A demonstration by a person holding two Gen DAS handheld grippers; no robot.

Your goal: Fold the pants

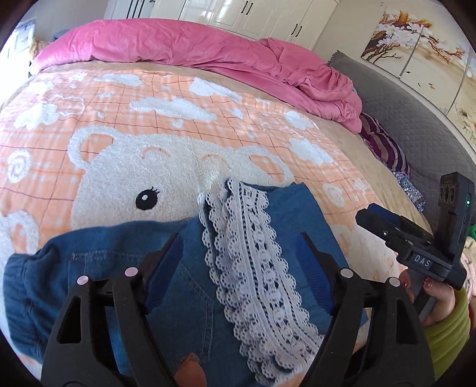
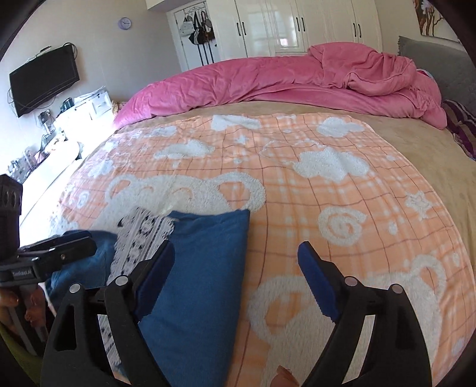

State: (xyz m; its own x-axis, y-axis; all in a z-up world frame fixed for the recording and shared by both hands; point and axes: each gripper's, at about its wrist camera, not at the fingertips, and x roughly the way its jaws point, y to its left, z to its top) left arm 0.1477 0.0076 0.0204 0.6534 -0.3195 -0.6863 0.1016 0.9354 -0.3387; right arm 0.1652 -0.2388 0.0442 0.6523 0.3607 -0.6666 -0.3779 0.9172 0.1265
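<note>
Blue denim pants [image 1: 125,268] with a white lace strip [image 1: 253,262] lie folded on the peach bear blanket [image 1: 148,119]. My left gripper [image 1: 241,256] is open right above them, its jaws either side of the lace. In the right wrist view the pants [image 2: 202,268] lie at lower left with the lace [image 2: 139,235] beside them. My right gripper [image 2: 235,262] is open, its left finger [image 2: 154,279] over the pants and its right finger [image 2: 318,282] over the blanket [image 2: 327,178]. The right gripper's body [image 1: 416,244] also shows in the left wrist view, at the far right.
A crumpled pink duvet [image 1: 208,50] lies along the far side of the bed. A grey headboard [image 1: 416,128] and a striped cloth [image 1: 383,146] are at the right. White wardrobes [image 2: 297,26] stand behind, and a TV [image 2: 44,80] hangs on the left wall.
</note>
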